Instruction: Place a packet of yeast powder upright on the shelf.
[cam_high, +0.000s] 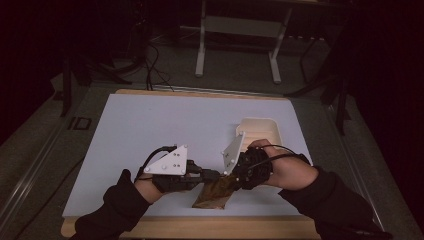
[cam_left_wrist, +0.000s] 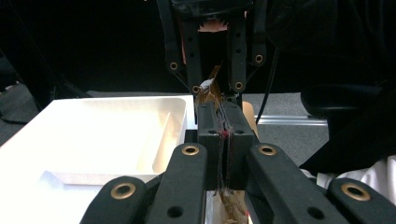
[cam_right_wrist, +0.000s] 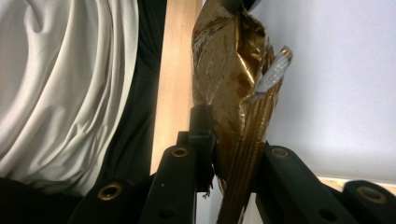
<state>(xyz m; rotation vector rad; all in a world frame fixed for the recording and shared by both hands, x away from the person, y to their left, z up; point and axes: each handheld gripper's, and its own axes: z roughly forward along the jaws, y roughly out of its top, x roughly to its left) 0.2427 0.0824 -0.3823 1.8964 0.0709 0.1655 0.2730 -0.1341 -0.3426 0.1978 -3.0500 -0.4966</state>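
The brown packet (cam_high: 214, 191) was pinched by the left hand-held gripper (cam_high: 212, 175) and right hand-held gripper (cam_high: 231, 181), seemingly not yet torn open, while the white tray (cam_high: 260, 131) was empty.

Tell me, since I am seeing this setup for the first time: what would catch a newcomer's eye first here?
First, the crinkled gold-brown foil packet at the near edge of the white table, pinched from both sides by the left gripper and the right gripper. Next, the shallow white rectangular plastic tray, standing just beyond the right gripper.
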